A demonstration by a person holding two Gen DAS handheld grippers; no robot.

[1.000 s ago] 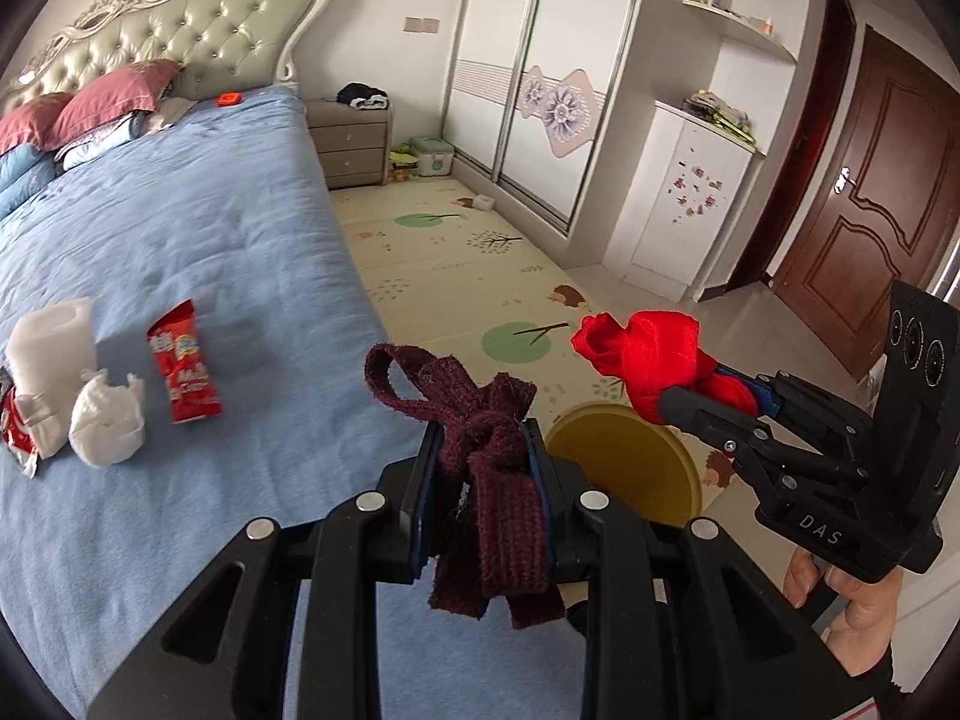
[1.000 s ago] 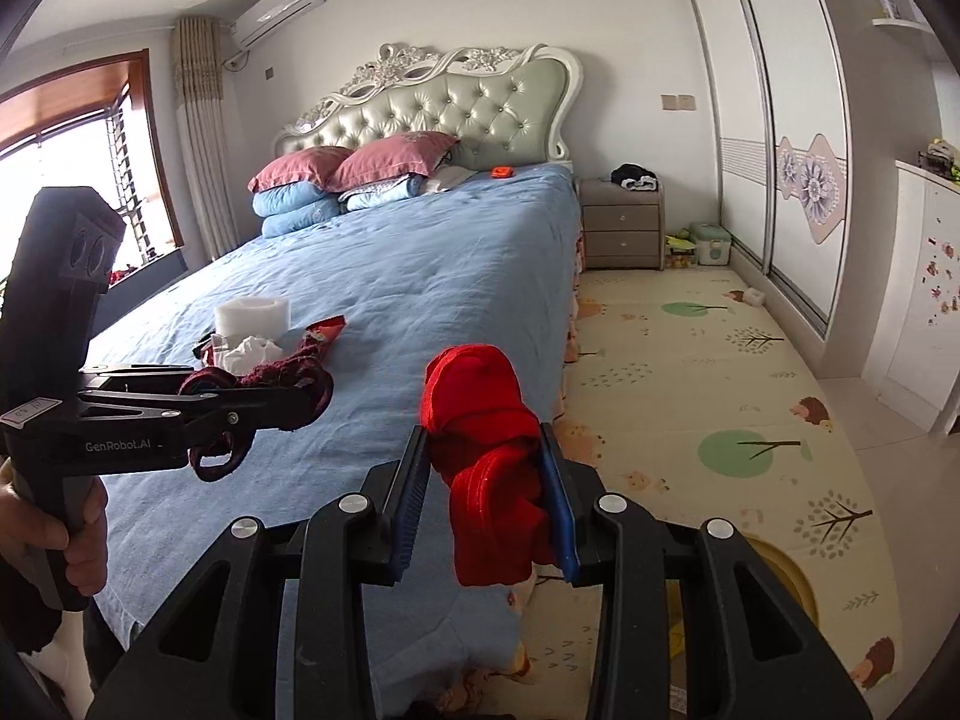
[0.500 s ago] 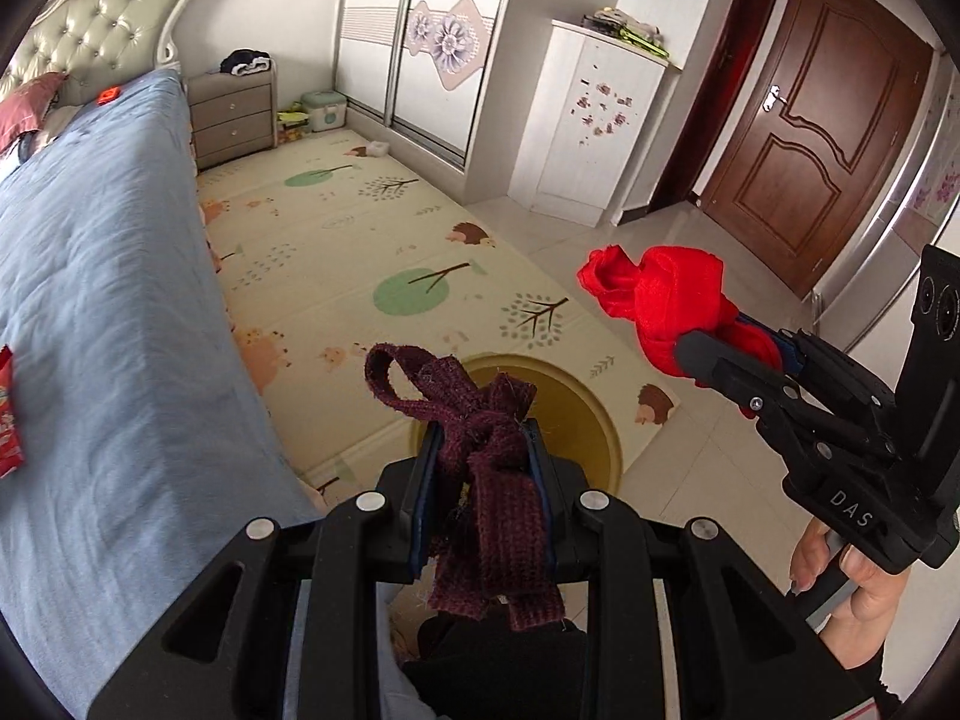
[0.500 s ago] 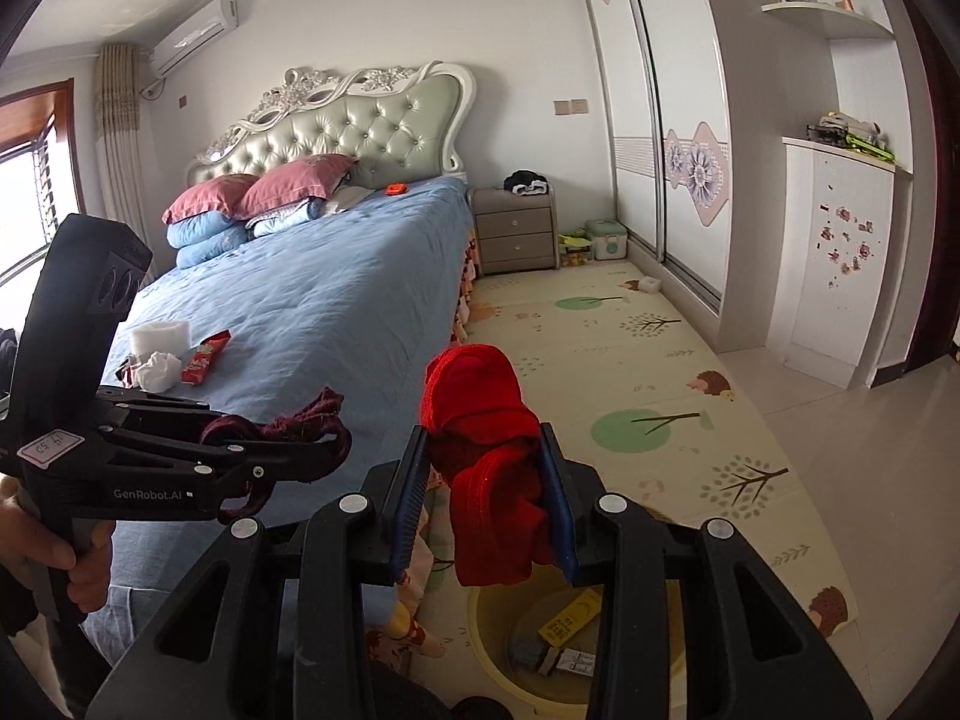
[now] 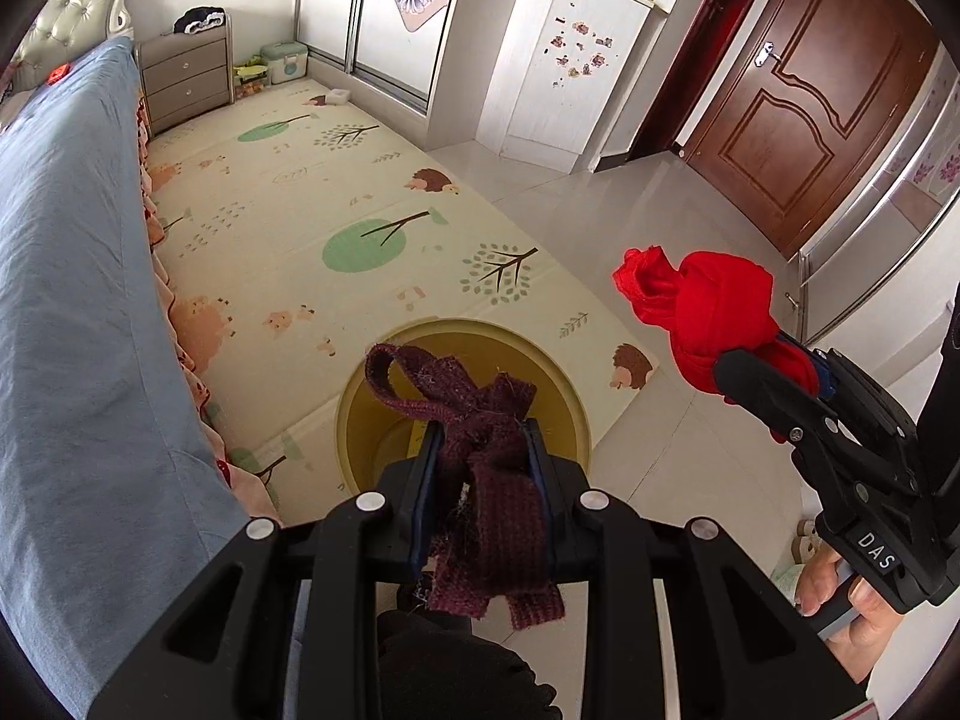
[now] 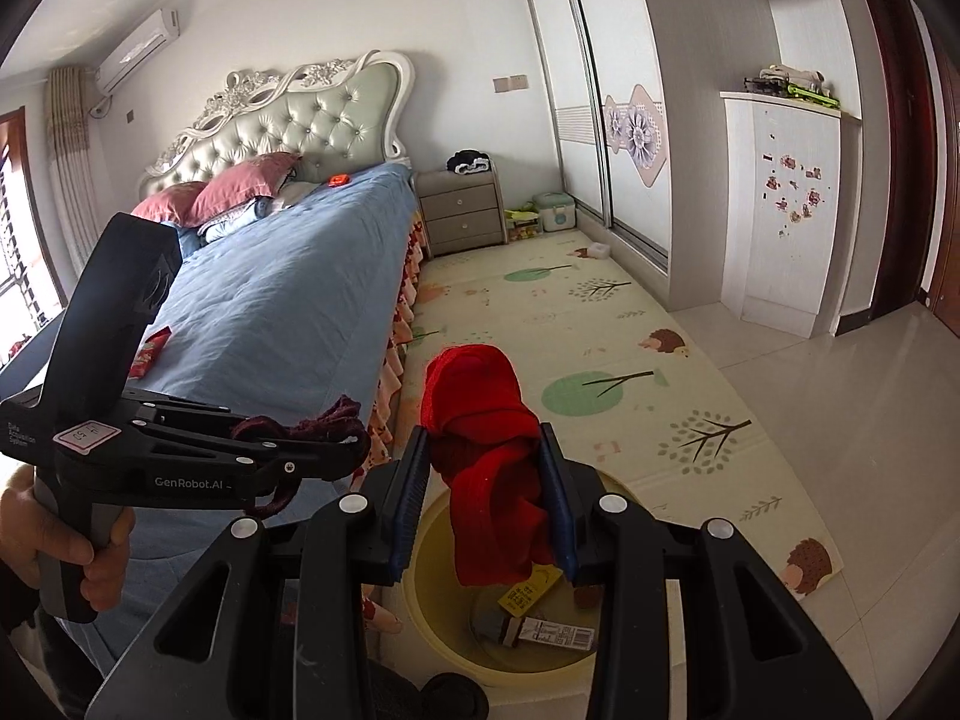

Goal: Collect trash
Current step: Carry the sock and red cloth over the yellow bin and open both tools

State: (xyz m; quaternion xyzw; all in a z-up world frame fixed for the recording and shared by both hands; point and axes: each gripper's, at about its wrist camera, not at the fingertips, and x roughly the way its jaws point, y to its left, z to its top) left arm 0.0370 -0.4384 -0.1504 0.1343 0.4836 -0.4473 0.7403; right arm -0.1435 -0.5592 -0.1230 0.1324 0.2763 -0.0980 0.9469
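My left gripper [image 5: 483, 438] is shut on a knotted maroon knit sock [image 5: 480, 414] and holds it above a yellow bin [image 5: 360, 396] on the floor by the bed. My right gripper [image 6: 486, 450] is shut on a knotted red sock [image 6: 480, 414], also above the yellow bin [image 6: 432, 594], which holds wrappers [image 6: 552, 636]. In the left wrist view the right gripper [image 5: 774, 360] with the red sock [image 5: 702, 306] is to the right of the bin. In the right wrist view the left gripper [image 6: 354, 444] with the maroon sock [image 6: 312, 423] is at the left.
The blue bed [image 6: 282, 312] runs along the left, with a red snack wrapper [image 6: 150, 351] on it. A patterned play mat [image 5: 312, 210] covers the floor. A nightstand [image 6: 462, 213], white wardrobe [image 6: 606, 90] and brown door [image 5: 810, 96] stand beyond.
Both grippers swung away from the bed toward the floor and now hover over the yellow bin, each still holding its sock. The trash on the bed left the left wrist view.
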